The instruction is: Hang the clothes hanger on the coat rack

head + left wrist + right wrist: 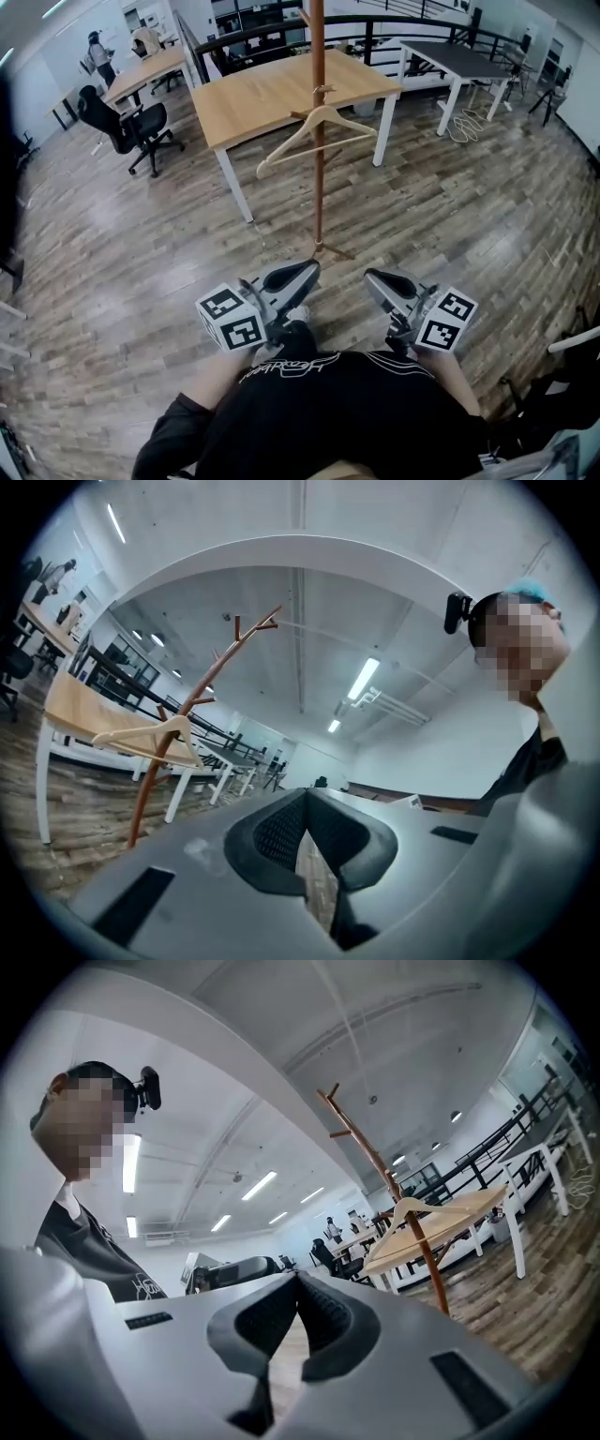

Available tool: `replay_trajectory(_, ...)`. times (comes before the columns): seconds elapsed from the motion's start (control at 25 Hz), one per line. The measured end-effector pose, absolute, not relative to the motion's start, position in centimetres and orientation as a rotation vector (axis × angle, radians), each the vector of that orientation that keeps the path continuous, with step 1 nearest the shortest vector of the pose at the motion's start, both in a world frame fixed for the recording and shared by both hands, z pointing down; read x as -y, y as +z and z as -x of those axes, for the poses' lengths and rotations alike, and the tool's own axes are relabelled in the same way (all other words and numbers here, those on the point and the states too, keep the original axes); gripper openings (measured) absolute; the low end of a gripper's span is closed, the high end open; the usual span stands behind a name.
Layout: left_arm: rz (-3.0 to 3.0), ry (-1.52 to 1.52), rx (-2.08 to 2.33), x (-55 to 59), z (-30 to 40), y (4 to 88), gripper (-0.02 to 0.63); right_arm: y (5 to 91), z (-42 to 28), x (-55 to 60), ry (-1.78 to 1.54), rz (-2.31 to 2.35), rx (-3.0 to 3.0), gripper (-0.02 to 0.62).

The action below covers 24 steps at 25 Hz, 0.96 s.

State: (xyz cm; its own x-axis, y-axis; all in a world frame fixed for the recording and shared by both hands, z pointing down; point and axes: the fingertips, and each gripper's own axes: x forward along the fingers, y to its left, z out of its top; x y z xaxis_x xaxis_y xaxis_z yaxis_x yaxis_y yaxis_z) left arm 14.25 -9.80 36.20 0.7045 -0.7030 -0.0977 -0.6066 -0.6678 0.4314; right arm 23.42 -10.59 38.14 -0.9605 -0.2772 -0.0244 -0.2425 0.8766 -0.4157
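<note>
A light wooden clothes hanger (287,142) hangs by its hook from a peg of the tall brown coat rack (318,187), which stands on the wood floor ahead of me. Neither gripper touches it. My left gripper (302,274) is held low near my body, left of the rack's foot, its jaws shut with nothing between them. To the right, at the same height, my right gripper (377,278) is also shut and empty. The left gripper view has the gripper (306,799) in front, with the hanger (141,735) and rack (173,752) at the left. The right gripper view has the gripper (298,1281), with the hanger (441,1211) and rack (427,1251) at the right.
A wooden table (281,89) on white legs stands just behind the rack. A black office chair (131,127) is at the left and a dark-topped table (459,61) at the back right. A black railing runs along the back, and a person (98,56) stands far left.
</note>
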Motion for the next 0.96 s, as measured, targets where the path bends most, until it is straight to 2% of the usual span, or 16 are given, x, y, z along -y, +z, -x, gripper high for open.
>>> replay_trajectory(0.96, -2.556, -0.324, 0.924, 10.6, -18.6, 36.6, 0.008, 38.5, -27.9, 10.8, -0.676, 0.507, -2.905, 0.04)
